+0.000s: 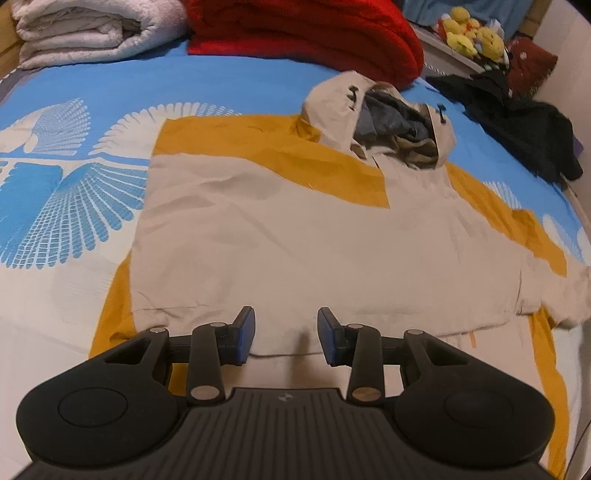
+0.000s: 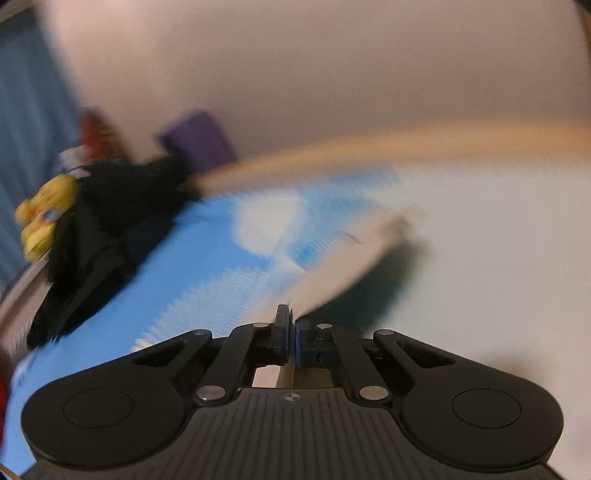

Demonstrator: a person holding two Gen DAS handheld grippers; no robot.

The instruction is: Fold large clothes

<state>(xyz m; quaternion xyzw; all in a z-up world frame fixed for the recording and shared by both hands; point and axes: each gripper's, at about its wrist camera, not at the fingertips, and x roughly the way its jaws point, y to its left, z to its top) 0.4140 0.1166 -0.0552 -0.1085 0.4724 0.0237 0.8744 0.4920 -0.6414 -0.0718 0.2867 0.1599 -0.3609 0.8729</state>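
A large beige and mustard hooded jacket [image 1: 280, 229] lies flat on the bed, hood [image 1: 384, 122] at the far end. Its left side is folded in over the body. My left gripper [image 1: 286, 332] is open and empty, hovering over the jacket's near hem. In the blurred right wrist view my right gripper [image 2: 293, 325] is shut on a beige strip of the jacket, its sleeve [image 2: 347, 266], which stretches away from the jaws above the bedsheet.
The bed has a blue and white patterned sheet [image 1: 66, 206]. A folded white quilt [image 1: 85, 33] and a red blanket [image 1: 306, 40] sit at the far end. A black garment [image 1: 517, 122] and yellow plush toys [image 1: 472, 33] lie at the far right.
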